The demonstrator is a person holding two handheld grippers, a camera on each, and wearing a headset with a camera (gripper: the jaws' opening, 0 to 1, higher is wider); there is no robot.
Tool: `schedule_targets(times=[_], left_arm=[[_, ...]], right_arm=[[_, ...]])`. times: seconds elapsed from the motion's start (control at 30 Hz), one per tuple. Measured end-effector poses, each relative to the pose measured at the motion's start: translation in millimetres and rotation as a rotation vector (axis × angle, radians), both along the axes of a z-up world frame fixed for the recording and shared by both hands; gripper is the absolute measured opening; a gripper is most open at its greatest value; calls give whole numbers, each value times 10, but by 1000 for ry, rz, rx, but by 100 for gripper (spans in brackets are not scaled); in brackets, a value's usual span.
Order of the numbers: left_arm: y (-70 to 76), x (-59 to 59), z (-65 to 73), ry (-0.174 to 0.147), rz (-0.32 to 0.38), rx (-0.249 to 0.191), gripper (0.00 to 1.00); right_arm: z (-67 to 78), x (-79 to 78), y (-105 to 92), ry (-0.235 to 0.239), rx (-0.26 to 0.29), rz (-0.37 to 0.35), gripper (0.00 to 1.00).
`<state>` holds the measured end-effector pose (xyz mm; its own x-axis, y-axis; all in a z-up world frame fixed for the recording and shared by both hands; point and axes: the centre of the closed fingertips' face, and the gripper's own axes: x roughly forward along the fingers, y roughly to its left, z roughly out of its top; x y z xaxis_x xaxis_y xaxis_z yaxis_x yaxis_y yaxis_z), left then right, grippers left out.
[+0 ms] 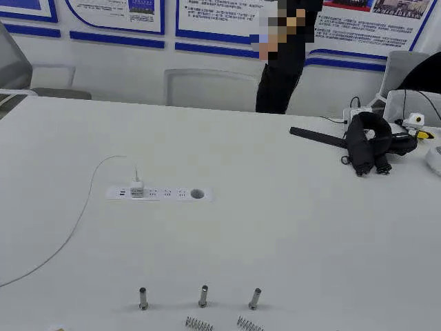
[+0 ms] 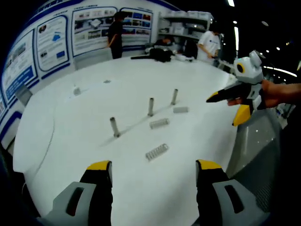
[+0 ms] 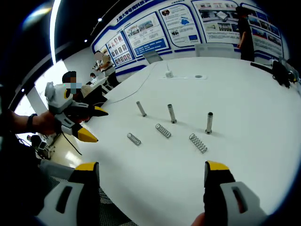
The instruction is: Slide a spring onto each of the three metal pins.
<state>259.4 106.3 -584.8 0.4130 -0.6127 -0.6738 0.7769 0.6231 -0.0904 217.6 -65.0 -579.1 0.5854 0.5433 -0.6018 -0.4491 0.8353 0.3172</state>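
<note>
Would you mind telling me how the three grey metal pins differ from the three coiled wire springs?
The grey metal pins stand upright; the coiled wire springs lie flat. The pins are smooth rods; the springs are open coils. Both come in threes, in rows on the white table.

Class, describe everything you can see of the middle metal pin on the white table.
The middle pin is a slim, smooth, grey metal cylinder. It stands upright on the white table, in a row between two matching pins. It is bare, with no spring on it. The nearest spring lies flat on the table just in front of it, apart from it. Nothing but the table touches the pin.
</note>
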Motion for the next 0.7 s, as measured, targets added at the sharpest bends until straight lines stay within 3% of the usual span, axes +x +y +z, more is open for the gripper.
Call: schedule_targets(times=[0.33,0.7], left_arm=[[-192,-64,-165,22,-98,26,71],[-333,-11,-238,18,-182,56,71]], right_arm=[[-7,-24,-41,6,-1,-15,94],[-7,-24,-54,9,1,-22,94]])
